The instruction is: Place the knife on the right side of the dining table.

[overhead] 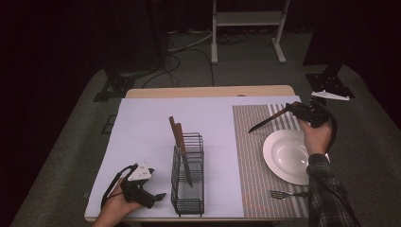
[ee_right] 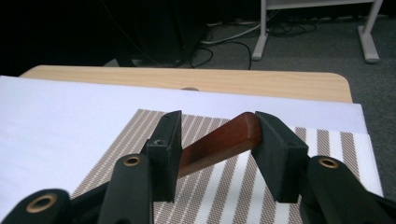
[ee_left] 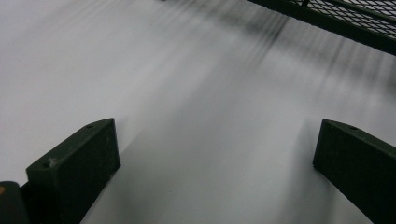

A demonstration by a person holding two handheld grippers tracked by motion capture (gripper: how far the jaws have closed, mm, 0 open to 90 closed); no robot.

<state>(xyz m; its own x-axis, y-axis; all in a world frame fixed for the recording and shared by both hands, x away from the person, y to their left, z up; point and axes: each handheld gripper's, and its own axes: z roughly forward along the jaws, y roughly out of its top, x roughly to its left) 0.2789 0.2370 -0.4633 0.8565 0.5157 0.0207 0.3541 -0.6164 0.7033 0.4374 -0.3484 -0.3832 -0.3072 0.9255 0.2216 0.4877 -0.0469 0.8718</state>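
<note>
A knife (overhead: 267,120) with a brown wooden handle (ee_right: 219,142) lies slanted on the striped placemat (overhead: 250,156), blade tip toward the table's middle. My right gripper (overhead: 297,109) is at the handle end. In the right gripper view the handle runs between the jaws of the right gripper (ee_right: 217,127), its end against the right pad, and the gap is wider than the handle. My left gripper (overhead: 160,196) rests open at the front left on the white sheet (overhead: 142,137), nothing between the jaws of the left gripper (ee_left: 217,158).
A black wire rack (overhead: 188,179) stands mid-table with two wooden-handled knives (overhead: 177,135) upright in it; its edge (ee_left: 327,18) is close ahead of the left gripper. A white plate (overhead: 269,158) and a fork (overhead: 283,194) lie on the placemat by the right forearm.
</note>
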